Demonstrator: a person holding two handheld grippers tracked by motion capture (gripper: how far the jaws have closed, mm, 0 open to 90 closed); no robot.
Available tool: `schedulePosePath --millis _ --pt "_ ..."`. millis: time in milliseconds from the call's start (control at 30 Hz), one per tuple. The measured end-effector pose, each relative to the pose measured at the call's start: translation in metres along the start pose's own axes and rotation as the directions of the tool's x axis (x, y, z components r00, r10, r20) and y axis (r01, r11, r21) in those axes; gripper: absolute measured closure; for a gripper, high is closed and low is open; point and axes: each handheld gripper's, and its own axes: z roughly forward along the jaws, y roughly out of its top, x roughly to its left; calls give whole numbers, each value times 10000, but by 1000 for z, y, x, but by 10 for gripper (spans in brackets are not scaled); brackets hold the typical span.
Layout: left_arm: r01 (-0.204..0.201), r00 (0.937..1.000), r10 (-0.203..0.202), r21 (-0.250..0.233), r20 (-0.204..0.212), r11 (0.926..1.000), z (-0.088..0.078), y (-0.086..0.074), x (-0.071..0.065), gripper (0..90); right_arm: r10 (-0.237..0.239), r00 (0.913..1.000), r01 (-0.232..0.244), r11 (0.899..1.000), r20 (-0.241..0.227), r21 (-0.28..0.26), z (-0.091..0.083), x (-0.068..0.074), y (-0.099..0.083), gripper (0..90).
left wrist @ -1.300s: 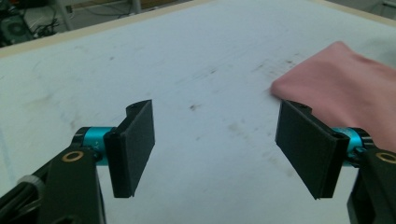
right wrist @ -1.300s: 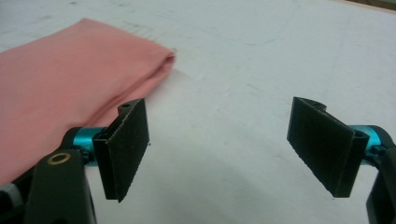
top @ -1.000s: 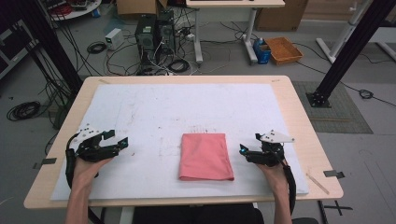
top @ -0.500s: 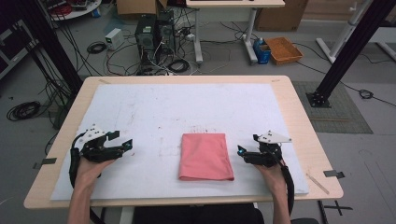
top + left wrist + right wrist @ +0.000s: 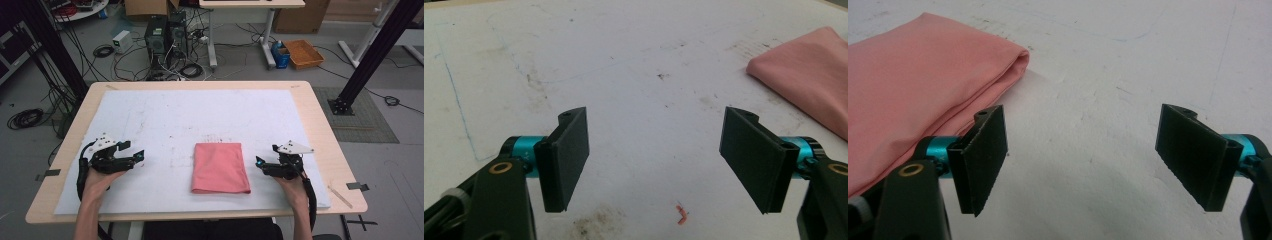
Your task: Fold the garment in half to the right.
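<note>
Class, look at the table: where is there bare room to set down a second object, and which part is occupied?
Bare white sheet lies beyond the pink cloth, up to the far edge, and between the cloth and the left gripper. The near middle is taken: the cloth lies there, with the right gripper just beside it.

Cloth point(image 5: 220, 167) lies on table point(image 5: 200, 115), between hand-held grippers.

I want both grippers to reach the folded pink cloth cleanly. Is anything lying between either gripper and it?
Nothing visible does. Only bare white table cover lies between the left gripper and the folded pink cloth, and between the right gripper and it. Both grippers are open and apart from it.
</note>
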Motion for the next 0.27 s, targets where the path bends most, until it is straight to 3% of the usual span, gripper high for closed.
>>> schedulePosePath --millis 267 --pt "52 10000 -51 99 -35 9999 2 -1 2 279 28 10000 -28 10000 -2 39 2 0 1 206"
